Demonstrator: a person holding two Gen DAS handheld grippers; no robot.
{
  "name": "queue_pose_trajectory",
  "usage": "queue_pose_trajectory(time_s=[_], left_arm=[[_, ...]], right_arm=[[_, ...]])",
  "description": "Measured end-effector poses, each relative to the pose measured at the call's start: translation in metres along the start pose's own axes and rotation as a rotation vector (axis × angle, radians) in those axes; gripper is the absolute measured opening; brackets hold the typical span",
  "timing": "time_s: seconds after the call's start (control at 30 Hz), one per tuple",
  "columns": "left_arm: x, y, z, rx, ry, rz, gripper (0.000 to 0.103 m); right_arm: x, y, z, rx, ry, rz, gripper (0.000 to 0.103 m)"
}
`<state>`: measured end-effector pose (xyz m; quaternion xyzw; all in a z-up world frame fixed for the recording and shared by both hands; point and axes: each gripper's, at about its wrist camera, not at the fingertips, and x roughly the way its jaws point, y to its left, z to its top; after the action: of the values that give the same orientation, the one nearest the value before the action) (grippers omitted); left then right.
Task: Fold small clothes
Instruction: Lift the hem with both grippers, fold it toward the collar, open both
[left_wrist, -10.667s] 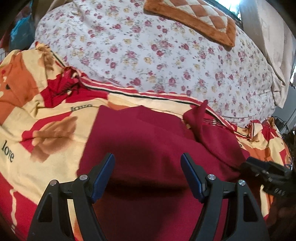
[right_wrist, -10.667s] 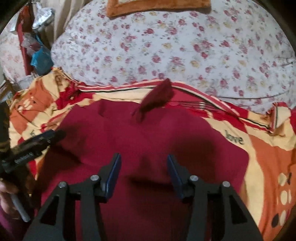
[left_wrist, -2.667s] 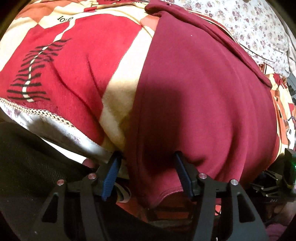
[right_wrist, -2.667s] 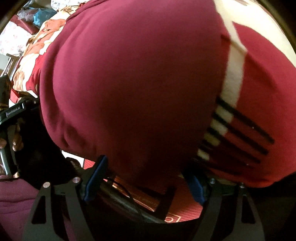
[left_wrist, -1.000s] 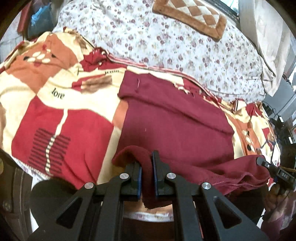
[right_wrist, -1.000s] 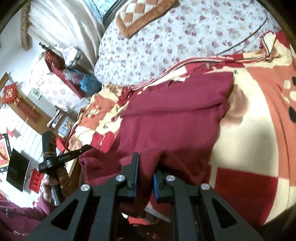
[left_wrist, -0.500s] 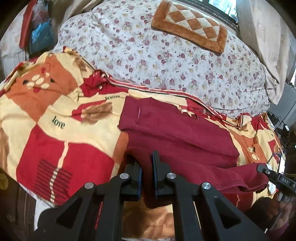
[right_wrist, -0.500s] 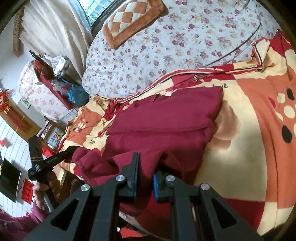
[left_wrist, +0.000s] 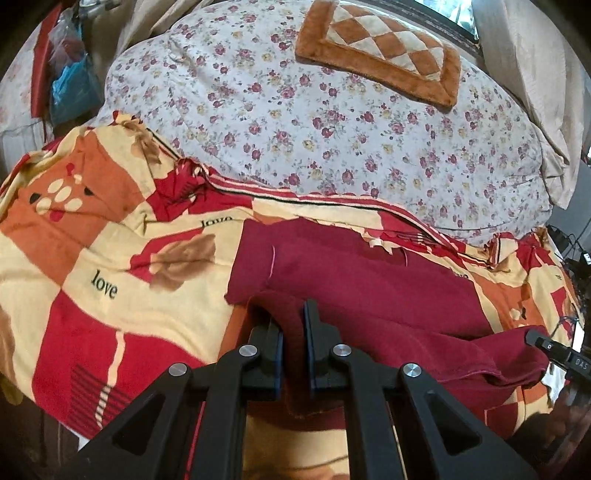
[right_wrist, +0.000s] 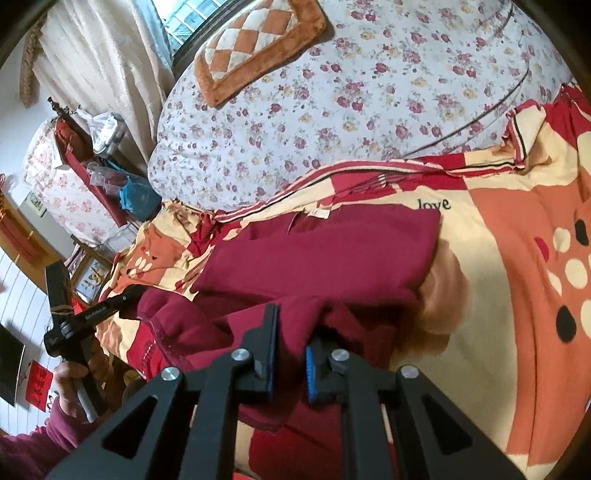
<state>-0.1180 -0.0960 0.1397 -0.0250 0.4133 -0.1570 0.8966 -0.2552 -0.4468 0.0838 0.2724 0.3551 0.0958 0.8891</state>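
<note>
Your left claw (left_wrist: 293, 343) and right claw (right_wrist: 288, 354) are each clamped on the maroon garment (left_wrist: 369, 291); it looks soft, probably thick, so keep hold at its hem corners.

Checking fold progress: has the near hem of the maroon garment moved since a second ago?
Yes. Pinched in the left claw, the maroon garment's hem has travelled up the patchwork sheet toward the floral quilt, over its far half.

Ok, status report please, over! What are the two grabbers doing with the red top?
Left gripper shut on maroon top, near edge. Right gripper shut on same edge. Edge lifted off patterned blanket, far half lying flat. Nothing in the way.
</note>
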Motion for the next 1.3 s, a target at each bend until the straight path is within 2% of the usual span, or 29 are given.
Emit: queue_pose_trajectory(time_s=[0.27,0.57,1.03,1.1,1.23,1.3], left_arm=[[0.029,-0.009,0.025,0.024,0.0,0.021,0.0],[0.083,-0.023,0.05,0.05,0.033,0.049,0.0],[0.15,-0.012,0.068,-0.004,0.102,0.088,0.0],[0.16,-0.01,0.068,-0.012,0.116,0.079,0.0],[0.169,-0.005,0.072,-0.021,0.127,0.007,0.0],[0.166,-0.003,0.077,-0.029,0.131,-0.052,0.002]], right_arm=[[0.02,-0.012,0.021,0.015,-0.007,-0.049,0.012],[0.05,-0.037,0.053,0.046,0.01,-0.098,0.012],[0.11,-0.077,0.085,0.108,0.069,-0.12,0.012],[0.122,-0.087,0.087,0.143,0.085,-0.124,0.012],[0.131,-0.105,0.089,0.263,0.133,-0.091,0.014],[0.121,-0.104,0.09,0.262,0.106,-0.068,0.015]])
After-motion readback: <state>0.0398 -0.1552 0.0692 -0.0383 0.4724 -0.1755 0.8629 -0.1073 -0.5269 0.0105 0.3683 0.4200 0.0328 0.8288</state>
